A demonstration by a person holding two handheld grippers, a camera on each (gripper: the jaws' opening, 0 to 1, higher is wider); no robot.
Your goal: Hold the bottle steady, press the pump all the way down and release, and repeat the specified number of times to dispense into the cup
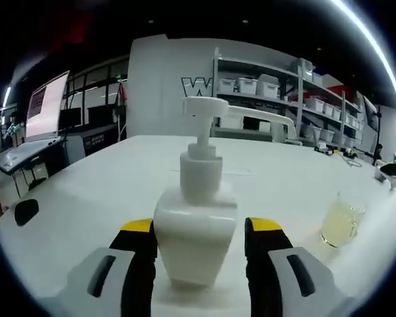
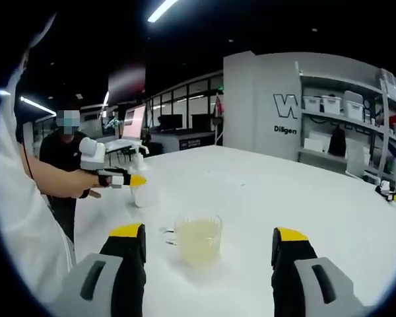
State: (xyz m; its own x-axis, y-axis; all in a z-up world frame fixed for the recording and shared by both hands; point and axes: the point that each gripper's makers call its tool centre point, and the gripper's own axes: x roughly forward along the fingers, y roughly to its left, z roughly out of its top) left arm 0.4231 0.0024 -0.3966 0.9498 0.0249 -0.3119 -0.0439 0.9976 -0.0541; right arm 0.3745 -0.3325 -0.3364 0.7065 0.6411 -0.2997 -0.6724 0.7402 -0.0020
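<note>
Nearby, cup (image 1: 342, 223) right of bottle (image 1: 197, 224); shelving (image 1: 297, 99) behind.

We see a white pump bottle (image 1: 195, 232) on a white table (image 1: 86, 191), set between our left gripper (image 1: 199, 246) jaws, which are black with yellow tips and pale grey bodies. Our right gripper (image 2: 209, 249) wears the same black, yellow and grey, and beyond it a clear glass cup (image 2: 198, 238) holds pale yellowish liquid. On the wall, a panel (image 2: 287, 105) carries dark lettering on light grey.
</note>
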